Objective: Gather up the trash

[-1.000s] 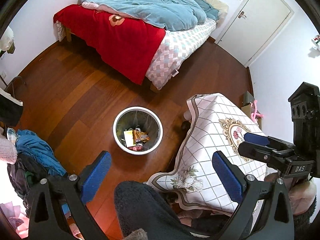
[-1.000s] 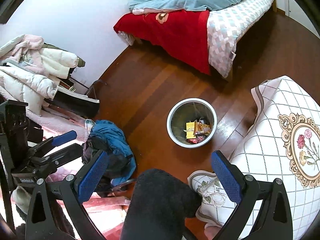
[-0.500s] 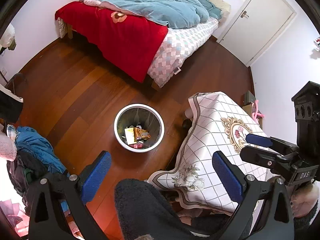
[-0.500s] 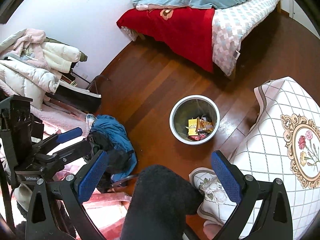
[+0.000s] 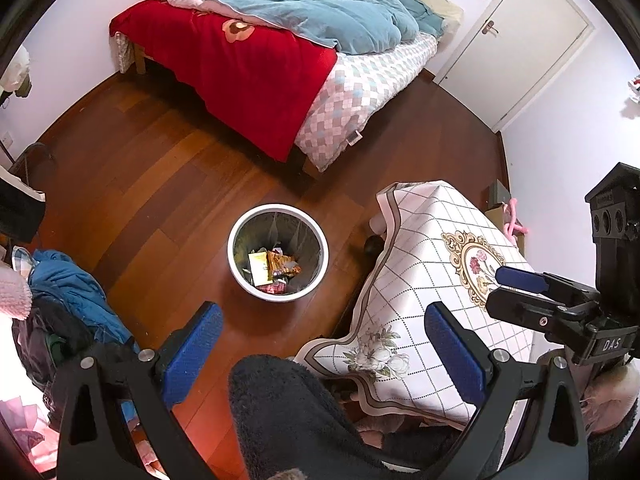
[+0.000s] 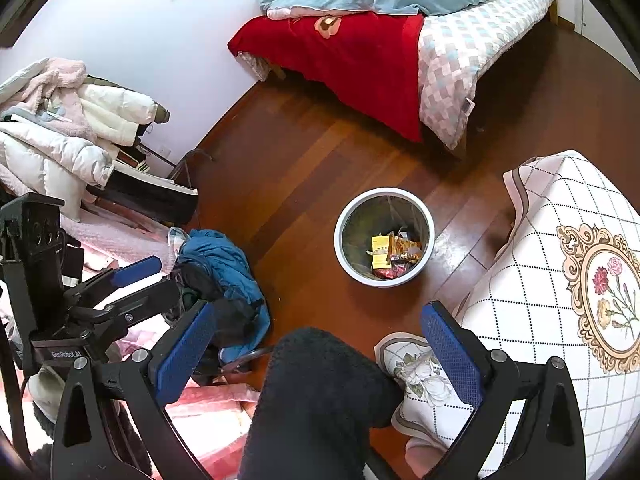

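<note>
A round white-rimmed trash bin stands on the wooden floor and holds several wrappers. It also shows in the right wrist view with the wrappers inside. My left gripper is open and empty, held high above the floor, nearer to me than the bin. My right gripper is open and empty, also high above the floor. Each gripper shows in the other's view, the right one over the table and the left one at the left.
A table with a checked floral cloth stands right of the bin. A bed with red and blue covers lies beyond. A clothes pile with a blue jacket lies left. A white door is far right. A dark fuzzy knee is below.
Both grippers have risen and drawn back a little, so the bin looks slightly farther and smaller. Both stay open and empty.
</note>
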A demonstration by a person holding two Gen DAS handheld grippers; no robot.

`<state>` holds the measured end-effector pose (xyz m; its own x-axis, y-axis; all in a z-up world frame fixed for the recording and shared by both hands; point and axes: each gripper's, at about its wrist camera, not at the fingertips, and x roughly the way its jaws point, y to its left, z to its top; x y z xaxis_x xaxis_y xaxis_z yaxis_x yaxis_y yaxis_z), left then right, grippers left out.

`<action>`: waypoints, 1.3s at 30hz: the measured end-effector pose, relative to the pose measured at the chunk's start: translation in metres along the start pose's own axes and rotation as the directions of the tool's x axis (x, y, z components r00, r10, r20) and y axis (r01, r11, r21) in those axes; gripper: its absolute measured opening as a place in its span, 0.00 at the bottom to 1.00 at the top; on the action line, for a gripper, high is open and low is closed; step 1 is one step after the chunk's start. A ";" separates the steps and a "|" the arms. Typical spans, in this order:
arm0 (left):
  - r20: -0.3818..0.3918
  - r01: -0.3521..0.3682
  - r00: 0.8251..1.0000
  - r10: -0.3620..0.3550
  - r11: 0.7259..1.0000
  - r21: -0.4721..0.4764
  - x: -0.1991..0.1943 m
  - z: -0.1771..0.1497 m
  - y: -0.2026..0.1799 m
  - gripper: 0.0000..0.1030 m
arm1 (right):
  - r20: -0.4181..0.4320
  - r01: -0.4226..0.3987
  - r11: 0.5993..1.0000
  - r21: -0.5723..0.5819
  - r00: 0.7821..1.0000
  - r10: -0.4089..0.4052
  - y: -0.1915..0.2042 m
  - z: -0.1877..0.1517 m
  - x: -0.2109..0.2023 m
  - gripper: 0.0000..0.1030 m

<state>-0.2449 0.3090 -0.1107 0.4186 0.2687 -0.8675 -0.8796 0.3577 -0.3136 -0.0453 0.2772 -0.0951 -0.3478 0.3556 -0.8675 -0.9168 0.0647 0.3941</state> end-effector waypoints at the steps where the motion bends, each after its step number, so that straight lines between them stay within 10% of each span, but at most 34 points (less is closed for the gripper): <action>1: -0.001 0.005 1.000 -0.005 1.000 0.002 0.000 0.000 -0.001 1.00 | 0.000 0.001 1.000 0.001 1.000 -0.001 0.001 0.001 0.000 1.00; 39: -0.002 0.030 1.000 -0.030 0.999 0.027 -0.006 0.003 -0.010 1.00 | -0.004 -0.008 1.000 -0.010 1.000 0.008 0.004 0.000 -0.007 1.00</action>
<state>-0.2378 0.3063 -0.1016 0.4446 0.2559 -0.8584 -0.8601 0.3895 -0.3293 -0.0466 0.2745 -0.0875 -0.3562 0.3523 -0.8655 -0.9157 0.0528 0.3983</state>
